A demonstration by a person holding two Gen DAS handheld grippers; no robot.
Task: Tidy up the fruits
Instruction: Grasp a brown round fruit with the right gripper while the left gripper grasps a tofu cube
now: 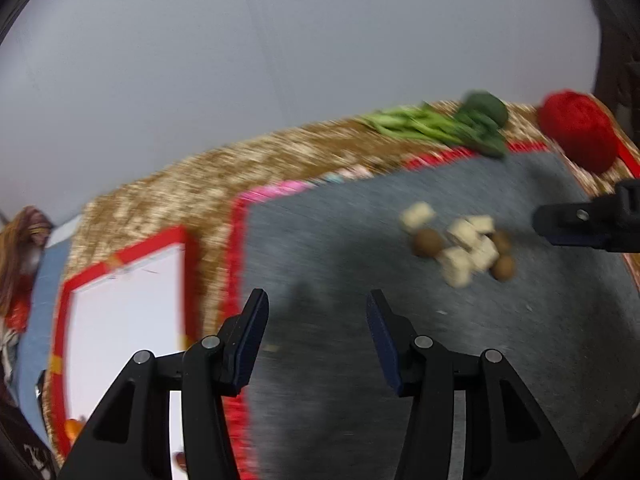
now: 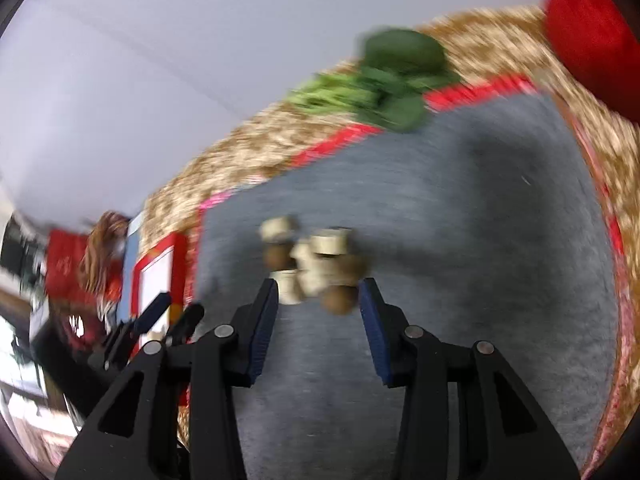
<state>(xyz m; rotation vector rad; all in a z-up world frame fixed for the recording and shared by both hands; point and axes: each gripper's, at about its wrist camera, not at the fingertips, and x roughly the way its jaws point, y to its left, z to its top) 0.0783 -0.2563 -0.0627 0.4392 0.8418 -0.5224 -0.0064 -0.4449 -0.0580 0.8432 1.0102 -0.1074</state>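
Grey mat (image 1: 440, 360) – three brown fruits (image 1: 427, 242), five pale cubes (image 1: 418, 214), left gripper (image 1: 318, 304) and right gripper (image 2: 319, 294) both spread apart, empty

- Round brown fruits (image 1: 427, 241) are clustered on a grey mat (image 1: 360, 340).
- Pale cubes (image 1: 418, 213) are mixed among them, touching.

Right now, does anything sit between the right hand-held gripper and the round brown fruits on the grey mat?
Nothing blocks the nearest brown fruit, just ahead of the open right hand-held gripper. Pale cubes crowd against the farther fruits.
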